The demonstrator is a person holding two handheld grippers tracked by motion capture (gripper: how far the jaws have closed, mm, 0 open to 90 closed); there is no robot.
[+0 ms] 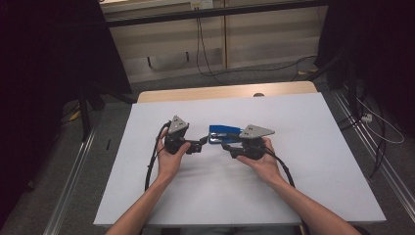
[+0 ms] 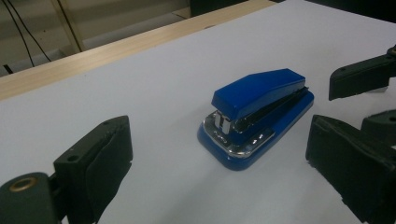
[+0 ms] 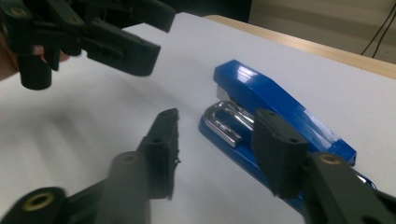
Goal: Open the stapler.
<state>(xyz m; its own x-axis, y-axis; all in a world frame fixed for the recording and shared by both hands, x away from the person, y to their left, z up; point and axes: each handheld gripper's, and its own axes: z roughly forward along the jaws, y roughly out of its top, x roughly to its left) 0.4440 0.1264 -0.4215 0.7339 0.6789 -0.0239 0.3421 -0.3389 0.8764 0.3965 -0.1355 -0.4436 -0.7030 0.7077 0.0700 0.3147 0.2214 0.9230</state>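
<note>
Watching my white table (image 1: 303, 161) – wood-edged, dim cabled room behind – I see the blue stapler (image 1: 224, 132) mid-table between both grippers; left gripper (image 1: 203, 143) spread wide, right gripper (image 1: 226, 145) seemingly unclenched beside it.

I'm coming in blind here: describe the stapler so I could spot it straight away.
Start at the white table top, with a wooden edge along its far side. Near its middle, between the left gripper and the right gripper, lies the stapler. It is glossy blue with a shiny metal mouth facing the left gripper, the one coloured thing among black jaws and white surface.
</note>
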